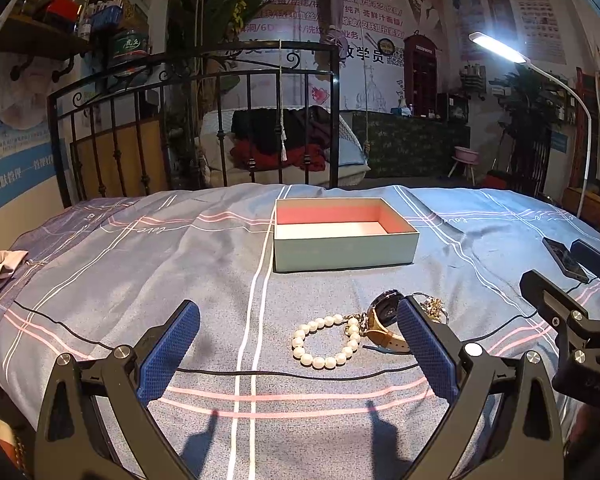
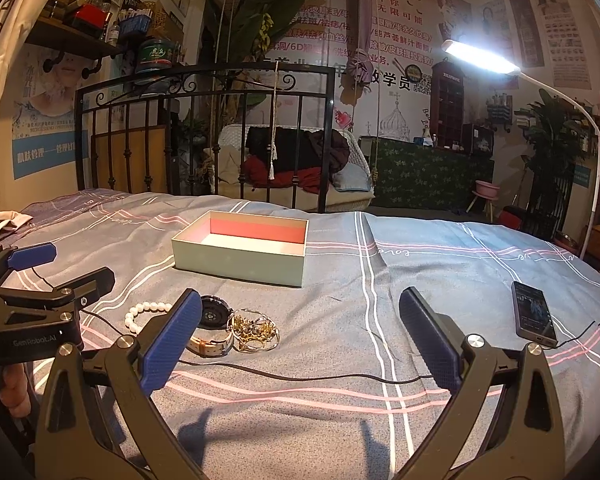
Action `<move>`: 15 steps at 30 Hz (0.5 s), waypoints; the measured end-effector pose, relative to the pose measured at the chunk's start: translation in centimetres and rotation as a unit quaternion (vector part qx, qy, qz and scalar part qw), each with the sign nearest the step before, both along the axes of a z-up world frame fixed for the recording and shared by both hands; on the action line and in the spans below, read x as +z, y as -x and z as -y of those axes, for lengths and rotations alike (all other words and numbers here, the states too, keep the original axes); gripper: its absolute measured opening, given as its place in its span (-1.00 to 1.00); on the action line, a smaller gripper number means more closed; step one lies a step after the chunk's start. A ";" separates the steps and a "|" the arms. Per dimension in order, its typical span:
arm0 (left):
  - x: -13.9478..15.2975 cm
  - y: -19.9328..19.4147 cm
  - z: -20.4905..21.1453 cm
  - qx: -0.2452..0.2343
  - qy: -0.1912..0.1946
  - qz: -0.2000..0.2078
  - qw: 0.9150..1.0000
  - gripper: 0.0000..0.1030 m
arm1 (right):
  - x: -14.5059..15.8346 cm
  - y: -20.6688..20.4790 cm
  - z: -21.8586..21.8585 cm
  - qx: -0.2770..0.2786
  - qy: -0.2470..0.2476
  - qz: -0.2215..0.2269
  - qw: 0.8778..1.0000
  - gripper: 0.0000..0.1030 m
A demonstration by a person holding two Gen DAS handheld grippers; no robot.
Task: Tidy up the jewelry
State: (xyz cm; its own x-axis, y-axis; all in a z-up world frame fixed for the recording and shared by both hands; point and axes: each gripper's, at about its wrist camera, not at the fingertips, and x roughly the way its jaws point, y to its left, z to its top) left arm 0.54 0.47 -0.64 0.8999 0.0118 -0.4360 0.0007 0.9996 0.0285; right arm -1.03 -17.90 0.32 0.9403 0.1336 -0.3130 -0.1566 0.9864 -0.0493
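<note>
A pale green box (image 1: 344,250) with a pink lining stands open and empty on the bed; the right wrist view shows this box (image 2: 240,258) too. In front of it lie a pearl bracelet (image 1: 324,360), a watch (image 1: 384,322) with a tan strap, and a heap of gold jewelry (image 1: 434,306). My left gripper (image 1: 298,338) is open, with the pearls between its fingers' line and the watch by its right finger. My right gripper (image 2: 300,330) is open and holds nothing. To its left lie the watch (image 2: 212,316), gold jewelry (image 2: 254,330) and pearl bracelet (image 2: 144,312).
A phone (image 2: 534,316) lies on the bed at the right, with a black cable (image 2: 300,376) running across the striped sheet (image 2: 340,420). A black iron headboard (image 1: 196,120) stands behind the bed. A lit lamp (image 2: 480,58) arches over from the right.
</note>
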 end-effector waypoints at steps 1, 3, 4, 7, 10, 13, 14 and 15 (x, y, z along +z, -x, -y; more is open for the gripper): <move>0.0 0.0 0.0 0.001 0.000 -0.001 1.000 0.87 | 0.0 0.0 0.0 0.000 0.000 0.000 1.000 0.89; -0.1 -0.1 0.0 0.000 0.000 -0.002 1.000 0.87 | -0.1 0.0 0.0 0.000 0.000 -0.001 1.000 0.89; 0.0 -0.2 0.1 -0.001 0.000 -0.003 1.000 0.87 | -0.1 0.0 0.0 0.001 0.000 -0.001 1.000 0.89; -0.1 -0.2 0.0 0.000 0.000 -0.003 1.000 0.87 | -0.2 -0.1 0.0 0.001 0.000 -0.001 1.000 0.89; -0.1 -0.2 0.0 0.000 0.001 -0.004 1.000 0.87 | -0.2 -0.1 0.0 0.002 0.000 -0.002 1.000 0.89; -0.1 -0.2 0.0 0.000 0.001 -0.003 1.000 0.87 | -0.4 -0.3 -0.1 0.002 0.002 -0.002 1.000 0.89; -0.1 -0.2 0.0 0.000 0.001 -0.003 1.000 0.87 | -0.4 -0.3 -0.2 0.003 0.001 -0.003 1.000 0.89; -0.1 -0.2 0.0 0.001 0.002 -0.003 1.000 0.87 | -0.5 -0.3 -0.2 0.003 0.002 -0.003 1.000 0.89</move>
